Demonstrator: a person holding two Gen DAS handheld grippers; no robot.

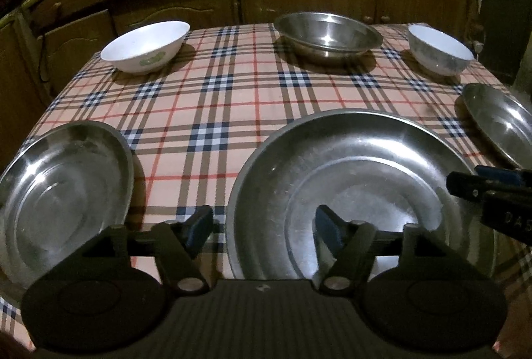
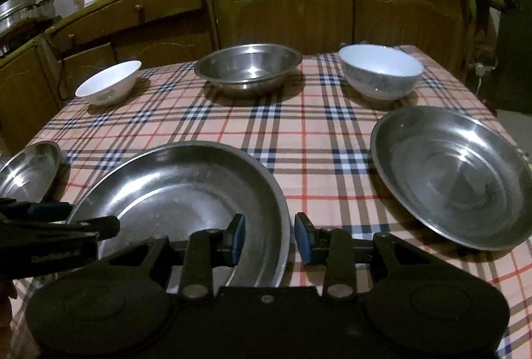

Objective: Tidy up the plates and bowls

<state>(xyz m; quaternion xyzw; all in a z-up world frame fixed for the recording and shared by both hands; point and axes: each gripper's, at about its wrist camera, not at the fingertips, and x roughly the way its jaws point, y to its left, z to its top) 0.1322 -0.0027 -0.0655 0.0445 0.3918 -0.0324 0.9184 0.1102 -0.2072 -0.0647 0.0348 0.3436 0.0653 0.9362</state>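
Nothing looks stacked yet; my left gripper (image 1: 264, 222) and right gripper (image 2: 270, 236) both hang released astride the big plate (image 1: 359, 179) low in frame; two smaller plates flank it, three bowls line the top, all apart.

open cloth lane runs 12 o'clock up the table (image 1: 206, 99) middle, between big steel plate (image 1: 349, 179) and left plate (image 1: 63, 192). far edge blocked by white bowl (image 1: 146, 46) at 11, steel bowl (image 1: 327, 38) at 12, second white bowl (image 1: 439, 49) at 1. right plate (image 2: 455, 176) blocks 2 o'clock.
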